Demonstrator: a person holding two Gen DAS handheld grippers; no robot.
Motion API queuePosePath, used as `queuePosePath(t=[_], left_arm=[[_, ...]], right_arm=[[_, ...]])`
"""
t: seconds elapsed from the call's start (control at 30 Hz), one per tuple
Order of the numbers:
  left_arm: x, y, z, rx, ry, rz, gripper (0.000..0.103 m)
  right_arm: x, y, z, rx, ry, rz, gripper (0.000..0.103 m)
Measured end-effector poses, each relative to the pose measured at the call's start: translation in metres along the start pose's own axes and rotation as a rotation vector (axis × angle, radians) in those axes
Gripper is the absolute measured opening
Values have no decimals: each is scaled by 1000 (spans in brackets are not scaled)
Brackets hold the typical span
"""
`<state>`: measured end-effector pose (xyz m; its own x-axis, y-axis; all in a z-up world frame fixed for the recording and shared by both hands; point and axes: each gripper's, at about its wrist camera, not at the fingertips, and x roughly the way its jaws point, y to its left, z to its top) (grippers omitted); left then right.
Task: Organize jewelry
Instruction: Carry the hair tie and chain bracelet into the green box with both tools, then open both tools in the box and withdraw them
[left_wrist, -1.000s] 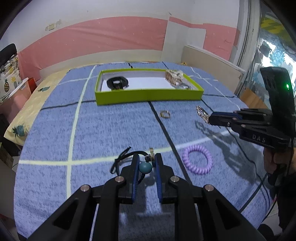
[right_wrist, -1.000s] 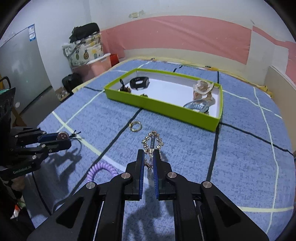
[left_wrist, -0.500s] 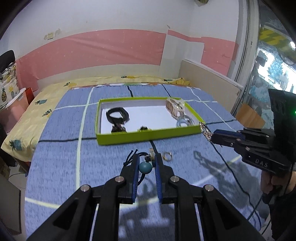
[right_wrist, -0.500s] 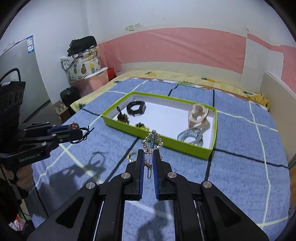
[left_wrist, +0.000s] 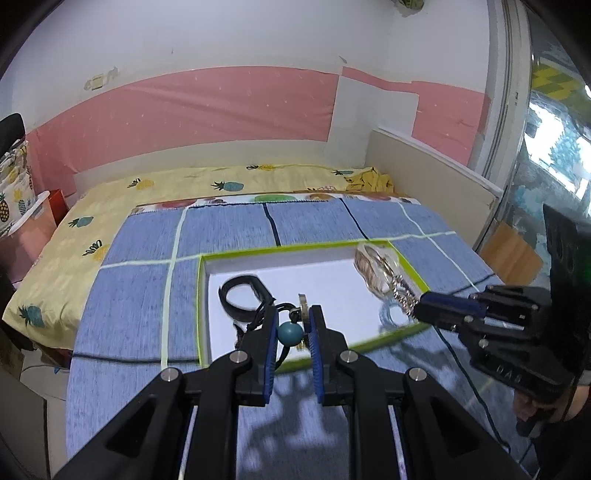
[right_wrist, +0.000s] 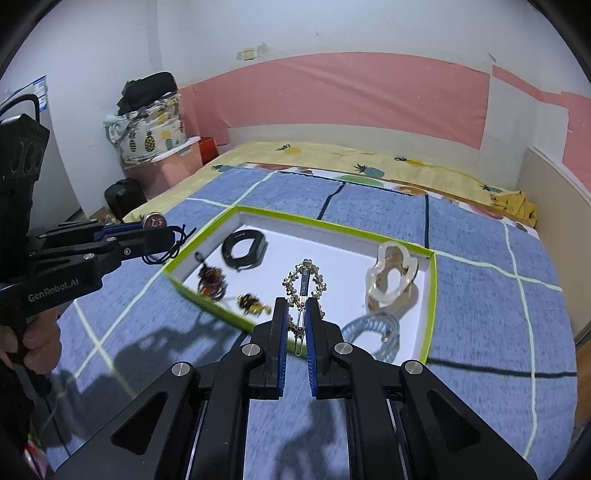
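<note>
At the bottom centre of the left wrist view, the left gripper is clamped on a black cord necklace with a smooth teal bead, while low in the right wrist view the right gripper pinches a beaded gold-tone metal hair clip. Both hover at the near edge of the shallow lime-green, white-floored cardboard tray mid-frame on the blue woven bedspread. Inside already lie a black band, a glossy cream claw clip and a pale blue coil, so the sorting seems well along, with these two pieces unreleased.
</note>
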<state>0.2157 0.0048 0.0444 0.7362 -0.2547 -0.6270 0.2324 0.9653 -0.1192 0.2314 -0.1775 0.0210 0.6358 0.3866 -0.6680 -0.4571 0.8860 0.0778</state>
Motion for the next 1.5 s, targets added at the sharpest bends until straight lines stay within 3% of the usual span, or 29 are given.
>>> queuePosePath(t=[0.23, 0.7, 1.17, 1.5], left_arm=[[38, 7, 14, -4, 32, -10, 17], [100, 9, -8, 0, 177, -23, 17], [107, 5, -12, 20, 211, -24, 20], [87, 3, -12, 5, 186, -21, 25]], right_arm=[[35, -12, 9, 23, 38, -20, 9], [82, -24, 2, 53, 147, -40, 9], [84, -25, 3, 62, 161, -44, 10], [54, -19, 2, 62, 112, -44, 14]])
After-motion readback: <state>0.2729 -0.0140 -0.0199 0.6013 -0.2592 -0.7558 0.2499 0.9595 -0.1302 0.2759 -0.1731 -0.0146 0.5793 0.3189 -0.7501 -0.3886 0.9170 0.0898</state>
